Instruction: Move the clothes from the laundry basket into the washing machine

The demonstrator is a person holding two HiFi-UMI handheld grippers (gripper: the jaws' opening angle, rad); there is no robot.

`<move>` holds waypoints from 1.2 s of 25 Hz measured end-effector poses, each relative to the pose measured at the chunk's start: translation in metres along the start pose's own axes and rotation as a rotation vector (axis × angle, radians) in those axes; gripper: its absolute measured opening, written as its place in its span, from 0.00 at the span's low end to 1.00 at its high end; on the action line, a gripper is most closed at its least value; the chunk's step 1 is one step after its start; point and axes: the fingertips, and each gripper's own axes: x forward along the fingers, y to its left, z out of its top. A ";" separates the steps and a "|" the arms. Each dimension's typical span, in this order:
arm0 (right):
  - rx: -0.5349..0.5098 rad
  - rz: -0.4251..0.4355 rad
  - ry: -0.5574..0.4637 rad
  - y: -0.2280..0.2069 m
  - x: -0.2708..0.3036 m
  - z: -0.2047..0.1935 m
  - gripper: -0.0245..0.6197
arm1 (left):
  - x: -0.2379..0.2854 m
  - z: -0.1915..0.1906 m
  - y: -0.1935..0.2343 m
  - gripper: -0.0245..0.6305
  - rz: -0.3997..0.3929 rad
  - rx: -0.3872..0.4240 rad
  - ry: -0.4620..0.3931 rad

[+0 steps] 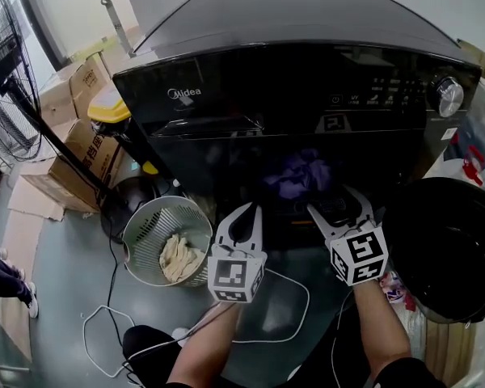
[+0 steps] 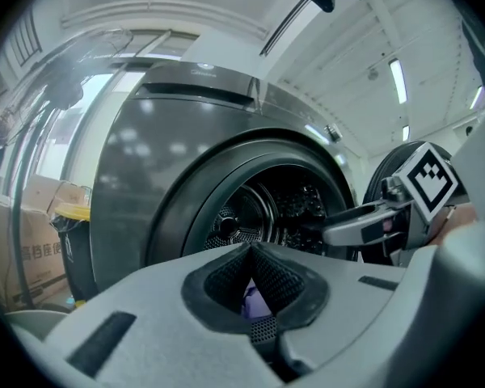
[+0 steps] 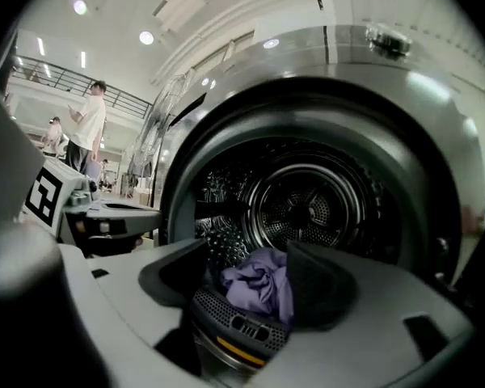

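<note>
The black front-loading washing machine [image 1: 307,95] stands in front of me, its drum [image 3: 307,208] open. A crumpled purple cloth [image 1: 301,176] lies in the drum's mouth. My right gripper [image 1: 333,204] is at the opening with its jaws apart. In the right gripper view the purple cloth [image 3: 259,285] shows between the spread pads, which do not press on it. My left gripper [image 1: 242,217] hovers level just left of it, shut with nothing held. The round laundry basket [image 1: 145,225] stands on the floor to the left, with a beige cloth [image 1: 180,257] in it.
The washer's round black door [image 1: 444,249] hangs open at the right. A fan [image 1: 4,79] and cardboard boxes [image 1: 81,152] stand at the left. A white cable [image 1: 105,330] loops over the grey floor by my feet. People stand far off in the right gripper view.
</note>
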 end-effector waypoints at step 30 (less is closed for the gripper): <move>0.077 0.040 -0.096 0.215 0.041 0.032 0.05 | -0.124 0.001 0.188 0.05 0.108 0.033 0.034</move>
